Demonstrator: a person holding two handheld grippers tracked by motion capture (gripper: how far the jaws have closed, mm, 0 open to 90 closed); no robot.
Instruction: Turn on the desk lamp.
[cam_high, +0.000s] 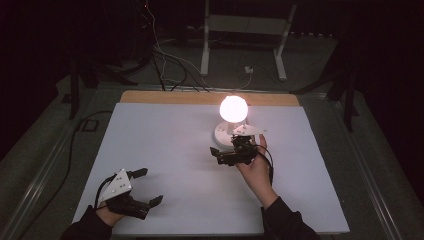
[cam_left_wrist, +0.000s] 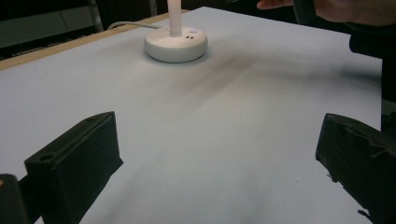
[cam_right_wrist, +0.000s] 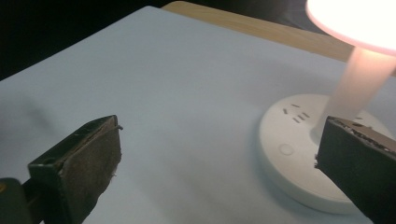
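The lamp is on and a hand-held gripper waits beside it.

The lamp (cam_high: 233, 114) glows at the back of the white desk (cam_high: 165, 150). The right hand-held gripper (cam_high: 231, 152) sits just by the lamp base (cam_right_wrist: 299, 149), jaws wide apart and holding nothing. The left hand-held gripper (cam_high: 145, 186) rests near the front, also spread and free. Next, I think, one jaw must press the round button (cam_right_wrist: 286, 150).
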